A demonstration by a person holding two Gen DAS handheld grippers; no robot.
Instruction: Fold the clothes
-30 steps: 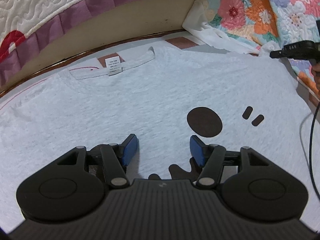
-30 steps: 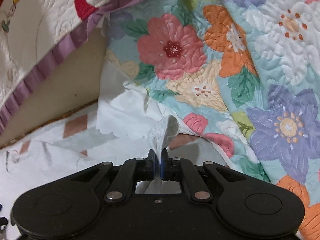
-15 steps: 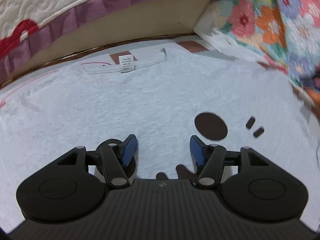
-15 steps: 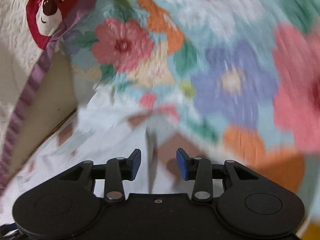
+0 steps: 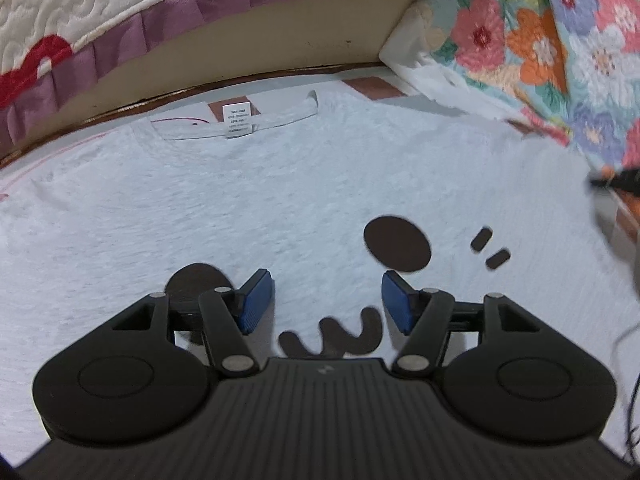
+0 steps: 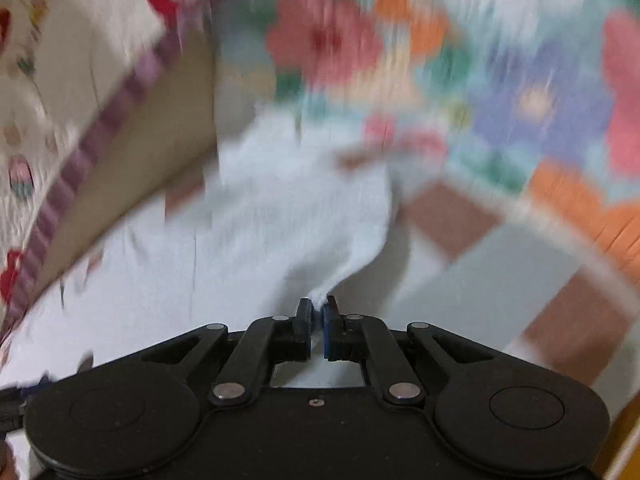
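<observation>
Right gripper [image 6: 318, 314] pinches shirt [image 5: 280, 200] fabric; left view shows its collar label [image 5: 237, 119].

We see a light grey T-shirt [image 5: 240, 200] lying flat, front up, dark face print showing. Its collar with white label [image 5: 237, 119] points away. One sleeve [image 6: 320, 216] is lifted, blurred.

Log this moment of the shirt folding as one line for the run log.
task: fold clothes | left claw: open over T-shirt | right claw: shut on T-shirt edge | right view: blurred
</observation>
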